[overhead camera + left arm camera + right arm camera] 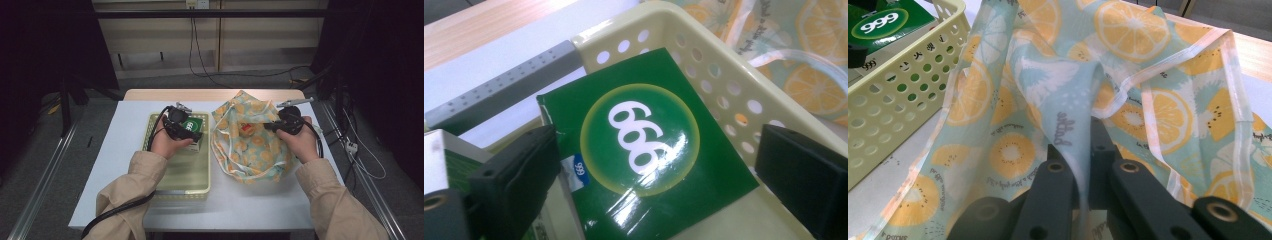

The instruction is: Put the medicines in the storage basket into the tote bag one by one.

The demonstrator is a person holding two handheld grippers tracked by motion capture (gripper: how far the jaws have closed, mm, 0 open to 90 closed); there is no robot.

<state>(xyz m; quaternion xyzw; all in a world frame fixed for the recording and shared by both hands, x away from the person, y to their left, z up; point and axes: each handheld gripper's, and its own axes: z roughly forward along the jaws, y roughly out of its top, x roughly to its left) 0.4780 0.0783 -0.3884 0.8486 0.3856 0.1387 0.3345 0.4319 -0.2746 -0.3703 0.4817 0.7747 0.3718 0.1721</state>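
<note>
So far, the right gripper is clamped on a fold of the fruit-print bag, holding it up, while the left gripper straddles the green box in the basket, jaws apart, not gripping; lifting and bagging likely remain.

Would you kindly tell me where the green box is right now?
In the high view, the green box sits at the far end of the yellow basket, left of the fruit-print bag, between the left tongs' open jaws.

White-topped table, grey floor, dangling cables, dark surroundings
</note>
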